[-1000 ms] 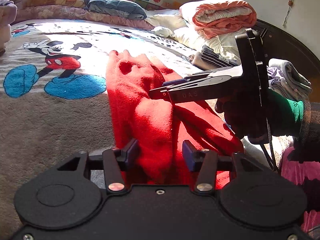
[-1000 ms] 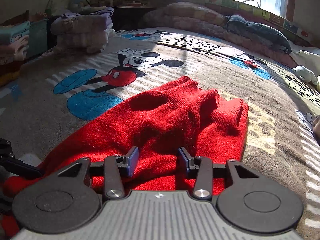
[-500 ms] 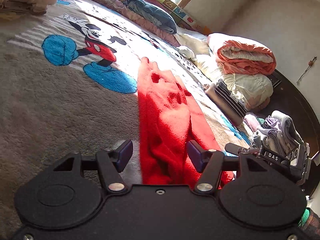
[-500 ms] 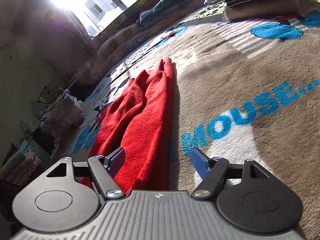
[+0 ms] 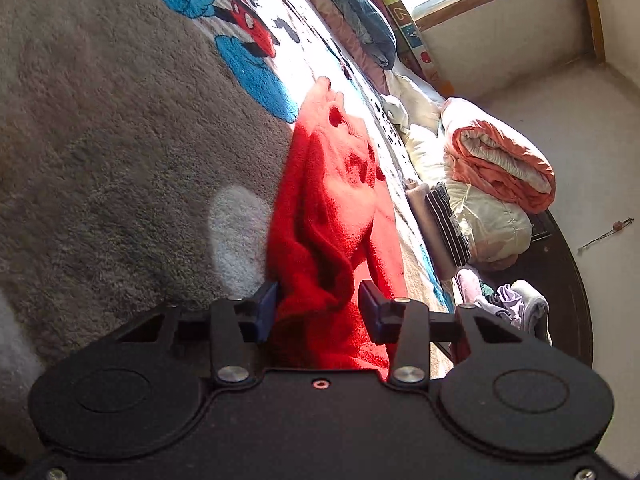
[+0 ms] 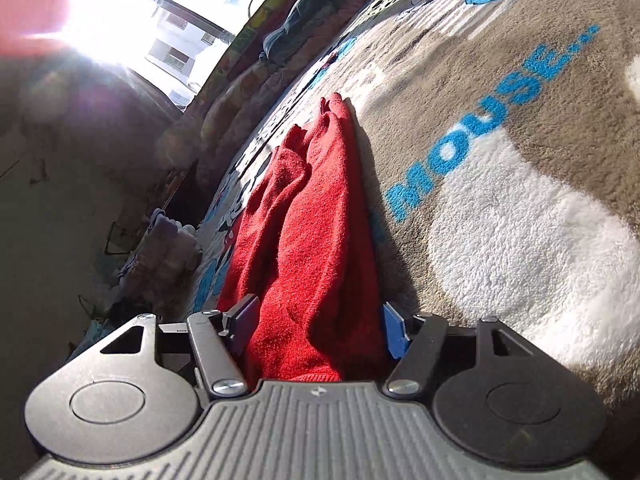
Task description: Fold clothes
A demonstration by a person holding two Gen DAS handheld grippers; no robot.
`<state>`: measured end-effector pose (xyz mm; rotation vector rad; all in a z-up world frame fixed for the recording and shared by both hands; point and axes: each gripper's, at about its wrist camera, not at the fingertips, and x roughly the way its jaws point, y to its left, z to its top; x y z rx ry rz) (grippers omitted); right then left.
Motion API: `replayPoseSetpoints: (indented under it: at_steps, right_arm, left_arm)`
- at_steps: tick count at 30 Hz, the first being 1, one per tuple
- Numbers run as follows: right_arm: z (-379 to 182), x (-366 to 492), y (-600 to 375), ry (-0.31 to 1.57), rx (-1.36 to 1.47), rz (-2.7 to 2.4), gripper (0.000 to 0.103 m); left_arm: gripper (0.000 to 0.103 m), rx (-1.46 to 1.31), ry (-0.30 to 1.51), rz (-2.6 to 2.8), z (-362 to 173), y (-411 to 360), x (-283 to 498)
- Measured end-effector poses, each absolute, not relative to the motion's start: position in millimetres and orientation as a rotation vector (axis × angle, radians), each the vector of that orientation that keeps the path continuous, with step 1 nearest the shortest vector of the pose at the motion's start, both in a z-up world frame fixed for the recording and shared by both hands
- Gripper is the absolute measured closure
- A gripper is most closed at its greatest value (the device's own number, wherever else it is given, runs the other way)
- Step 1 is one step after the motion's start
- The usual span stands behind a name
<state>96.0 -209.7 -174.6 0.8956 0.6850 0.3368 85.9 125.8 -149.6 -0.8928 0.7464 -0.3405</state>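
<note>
Sweater (image 5: 332,200), red knit, lies on the bed blanket (image 5: 120,120) as a narrow strip. Half a second ago both jaw pairs stood wider; now left gripper (image 5: 318,312) and right gripper (image 6: 316,330) straddle its near end, jaws apart, cloth between. Judgement: a grasp is closing. Long axis runs from 6 toward 12 o'clock, far end bunched.

The right gripper (image 6: 316,324) straddles the bunched red sweater (image 6: 304,232) on the blanket (image 6: 500,208), fingers apart.

Both views low over sweater (image 5: 332,216)
</note>
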Motion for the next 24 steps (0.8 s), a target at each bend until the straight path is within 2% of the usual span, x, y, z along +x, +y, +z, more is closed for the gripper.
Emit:
replayPoseSetpoints:
  at_steps: [1,2,7,10,12,13,14,15,16,18,24]
  right_arm:
    - [-178.5,95.7,-210.1,0.680,0.907,0.325,0.067]
    - [-180.2,95.6,-211.7,0.672,0.918,0.324,0.073]
    - [-166.8,91.2,-229.3,0.637,0.925,0.342,0.080]
    - [-150.7,87.5,-236.9,0.645,0.827,0.372,0.080]
    - [-141.6,84.3,-233.2,0.686,0.684,0.399,0.074]
    - [-137.7,81.6,-231.3,0.697,0.614,0.408,0.067]
    - [-134.4,78.0,-230.5,0.694,0.557,0.413,0.055]
    - [-129.9,72.7,-230.9,0.683,0.498,0.414,0.050]
    - [-124.5,65.8,-233.1,0.662,0.446,0.421,0.047]
    - [-116.4,54.3,-236.3,0.625,0.349,0.459,0.047]
    - [-113.7,33.3,-220.0,0.546,-0.053,0.547,0.048]
  left_arm:
    - [0.067,-0.896,0.738,-0.331,-149.8,124.3,84.4]
    - [0.068,-0.904,0.730,-0.322,-150.2,123.2,83.0]
    - [0.082,-1.014,0.711,-0.306,-153.5,123.6,72.7]
    - [0.082,-1.048,0.712,-0.341,-144.9,116.6,59.8]
    - [0.082,-0.996,0.739,-0.345,-139.5,108.3,53.6]
    - [0.082,-0.924,0.751,-0.329,-136.6,105.4,51.7]
    - [0.080,-0.855,0.760,-0.315,-133.6,102.9,50.1]
    - [0.073,-0.802,0.764,-0.316,-130.6,102.4,49.8]
    - [0.060,-0.763,0.759,-0.331,-125.9,103.2,48.9]
    - [0.049,-0.640,0.694,-0.345,-109.8,105.0,39.7]
    - [0.046,-0.153,0.522,-0.458,-89.0,80.6,6.8]
